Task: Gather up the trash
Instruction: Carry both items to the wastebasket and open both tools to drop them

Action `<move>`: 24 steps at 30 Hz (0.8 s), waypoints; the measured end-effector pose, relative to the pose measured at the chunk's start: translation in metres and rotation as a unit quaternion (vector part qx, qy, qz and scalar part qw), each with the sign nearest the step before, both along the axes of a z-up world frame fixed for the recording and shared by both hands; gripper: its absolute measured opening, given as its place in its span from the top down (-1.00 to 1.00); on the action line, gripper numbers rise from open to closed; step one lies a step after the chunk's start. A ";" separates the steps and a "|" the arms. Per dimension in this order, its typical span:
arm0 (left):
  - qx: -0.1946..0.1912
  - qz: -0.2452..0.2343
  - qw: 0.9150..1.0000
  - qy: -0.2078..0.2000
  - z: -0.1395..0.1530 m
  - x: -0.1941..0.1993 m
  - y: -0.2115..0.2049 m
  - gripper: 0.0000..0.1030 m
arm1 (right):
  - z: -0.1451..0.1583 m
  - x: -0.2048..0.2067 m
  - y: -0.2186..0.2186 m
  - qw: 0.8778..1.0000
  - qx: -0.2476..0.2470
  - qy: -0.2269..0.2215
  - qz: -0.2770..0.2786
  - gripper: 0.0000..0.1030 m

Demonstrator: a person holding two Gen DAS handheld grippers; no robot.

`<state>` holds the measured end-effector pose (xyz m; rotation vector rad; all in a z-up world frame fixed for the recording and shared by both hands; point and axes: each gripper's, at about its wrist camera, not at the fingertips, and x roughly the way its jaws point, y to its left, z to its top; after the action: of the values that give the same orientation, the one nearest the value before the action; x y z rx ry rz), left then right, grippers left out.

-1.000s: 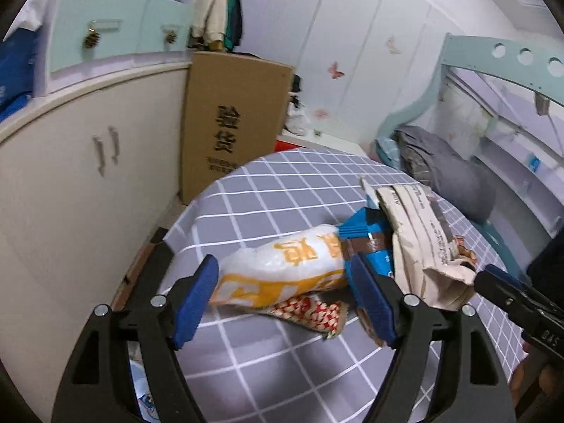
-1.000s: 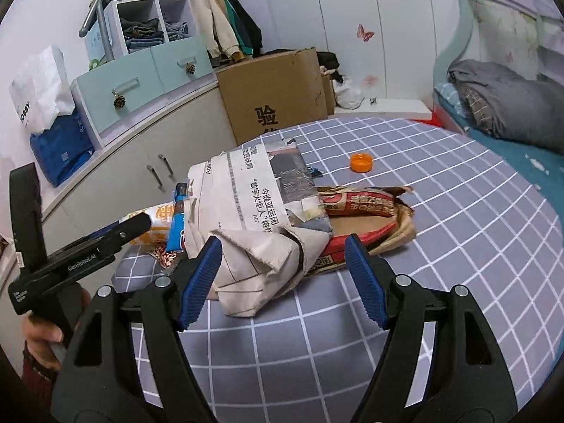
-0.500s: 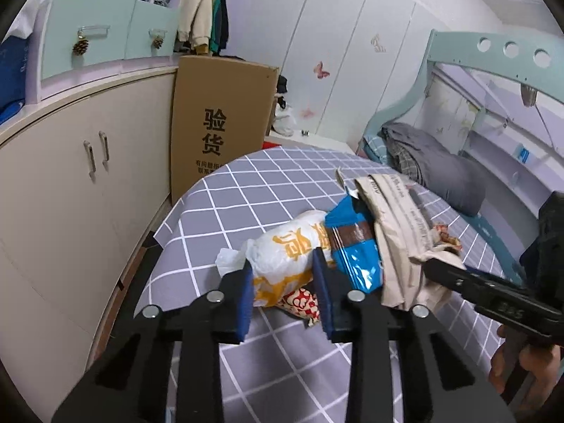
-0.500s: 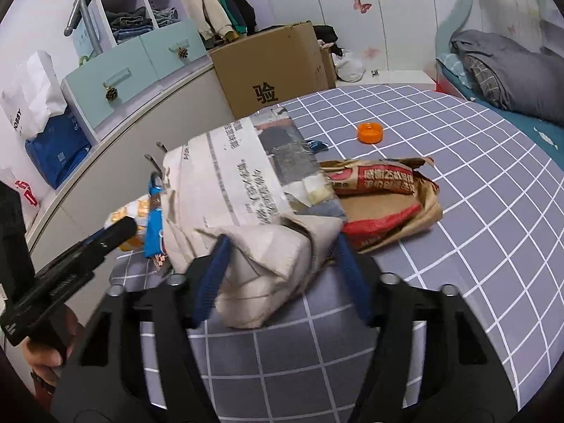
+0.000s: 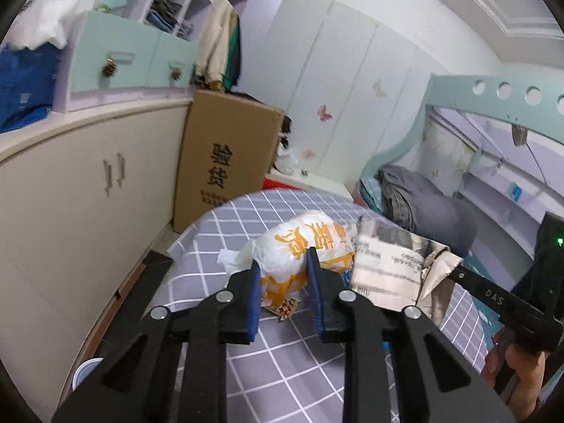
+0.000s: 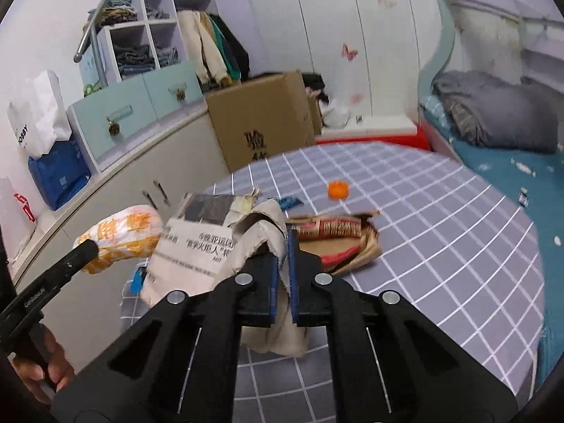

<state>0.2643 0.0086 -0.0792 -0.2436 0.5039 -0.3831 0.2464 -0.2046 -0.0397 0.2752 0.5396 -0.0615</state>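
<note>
Your right gripper point(image 6: 281, 275) clamped tight on the crumpled newspaper point(image 6: 211, 243), lifted off the checked tablecloth point(image 6: 440, 246), brown snack bag point(image 6: 338, 236) just behind, orange cap point(image 6: 338, 189) beyond.

The white-and-orange bag point(image 5: 303, 246) is thin crinkly plastic with a slight sheen, and the newspaper point(image 6: 208, 243) next to it is matt, creased paper with a soft, worn edge. The tablecloth point(image 6: 440, 246) looks like smooth matt cloth in a grey check, the brown bag point(image 6: 345, 243) lying on it is rough kraft paper with a glossier printed wrapper on top, and the orange cap point(image 6: 338, 189) is plain plastic. Big box point(image 5: 225, 162) behind is dull cardboard, and the cabinet point(image 5: 81, 190) has a smooth painted finish with small metal handles.
</note>
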 end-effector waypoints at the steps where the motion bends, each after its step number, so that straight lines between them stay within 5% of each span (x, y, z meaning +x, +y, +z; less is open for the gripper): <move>1: -0.003 0.006 1.000 -0.004 0.002 -0.005 0.003 0.57 | 0.003 -0.002 0.002 1.000 -0.002 -0.005 0.000 0.90; 12: -0.034 0.120 0.992 -0.027 0.014 -0.074 0.099 0.57 | 0.029 -0.015 0.077 0.997 -0.025 -0.037 0.067 0.90; 18: -0.025 0.215 0.976 -0.025 0.002 -0.104 0.170 0.58 | 0.029 -0.008 0.158 0.988 -0.046 -0.033 0.145 0.90; 24: 0.000 0.289 0.957 0.026 -0.042 -0.109 0.229 0.58 | -0.001 0.009 0.254 0.972 -0.061 -0.001 0.226 0.90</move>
<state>0.1557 0.2371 -0.1207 -0.3888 0.4609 0.1949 0.2552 0.0493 -0.0404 0.0284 0.5828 0.3468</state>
